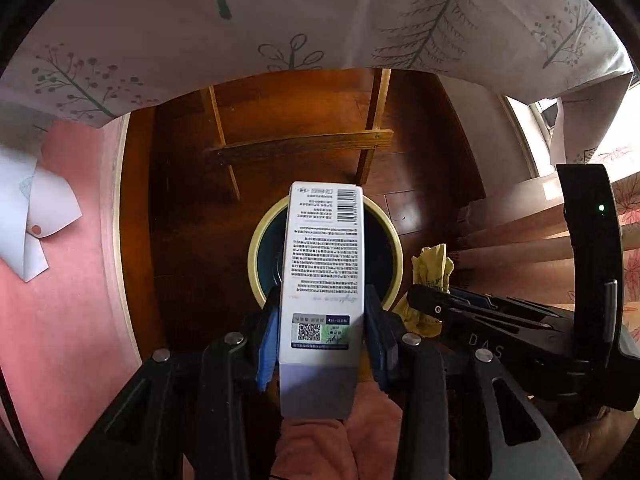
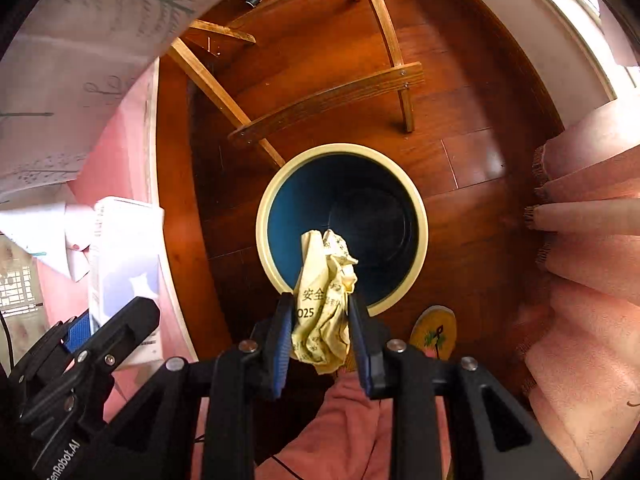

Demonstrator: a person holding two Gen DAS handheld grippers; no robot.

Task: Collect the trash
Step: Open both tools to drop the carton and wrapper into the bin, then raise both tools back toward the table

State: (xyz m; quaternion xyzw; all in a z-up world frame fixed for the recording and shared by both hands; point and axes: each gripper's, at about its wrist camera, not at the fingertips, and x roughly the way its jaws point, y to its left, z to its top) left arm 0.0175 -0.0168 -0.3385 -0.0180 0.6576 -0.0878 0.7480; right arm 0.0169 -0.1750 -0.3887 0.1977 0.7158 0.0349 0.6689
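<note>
My left gripper (image 1: 322, 308) is shut on a tall white printed carton (image 1: 322, 264) and holds it above a round bin (image 1: 394, 252) with a cream rim and dark blue inside, on the wooden floor. My right gripper (image 2: 320, 312) is shut on a crumpled yellow paper (image 2: 322, 300) and holds it over the near edge of the same bin (image 2: 418, 216). The bin looks empty inside. In the left wrist view the right gripper (image 1: 416, 300) and yellow paper (image 1: 430, 276) are just right of the bin. In the right wrist view the left gripper (image 2: 84, 332) and carton (image 2: 120, 260) are at the left.
A wooden chair frame (image 2: 328, 100) stands behind the bin. A table with a leaf-print cloth (image 1: 280, 20) hangs over the top. A pink surface (image 1: 60, 280) with white paper (image 1: 36, 216) is at left. A yellow slipper (image 2: 434, 332) is by the bin; pink fabric (image 2: 592, 280) is at right.
</note>
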